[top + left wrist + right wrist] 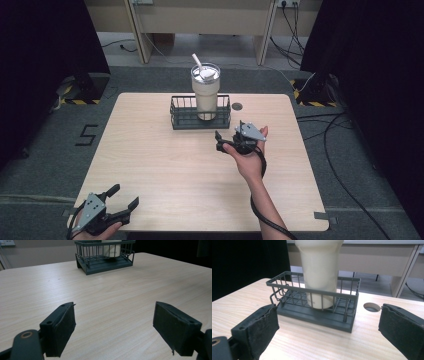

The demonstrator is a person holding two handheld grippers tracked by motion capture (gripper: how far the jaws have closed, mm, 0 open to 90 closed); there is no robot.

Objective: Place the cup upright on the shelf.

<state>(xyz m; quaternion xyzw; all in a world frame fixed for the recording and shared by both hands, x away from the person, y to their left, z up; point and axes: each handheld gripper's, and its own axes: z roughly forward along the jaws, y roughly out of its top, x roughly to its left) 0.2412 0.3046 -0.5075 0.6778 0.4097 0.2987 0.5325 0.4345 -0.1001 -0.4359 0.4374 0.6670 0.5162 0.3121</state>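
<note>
A cream tumbler (205, 92) with a clear lid and a white straw stands upright inside a dark wire basket (186, 120) at the back middle of the table. My right gripper (226, 136) hovers just in front of the basket's right end, open with nothing between its jaws. Its own view has the basket (287, 285) and tumbler (320, 267) close ahead. My left gripper (123, 196) rests near the table's front left corner, open and holding nothing. From there the basket (85, 252) and the tumbler's base (111, 250) sit far across the table.
A round cable hole (237, 106) lies in the tabletop right of the basket. The light wood table (165, 165) is bare between the grippers. Black curtains flank both sides, cables run on the floor at right, and a desk stands behind.
</note>
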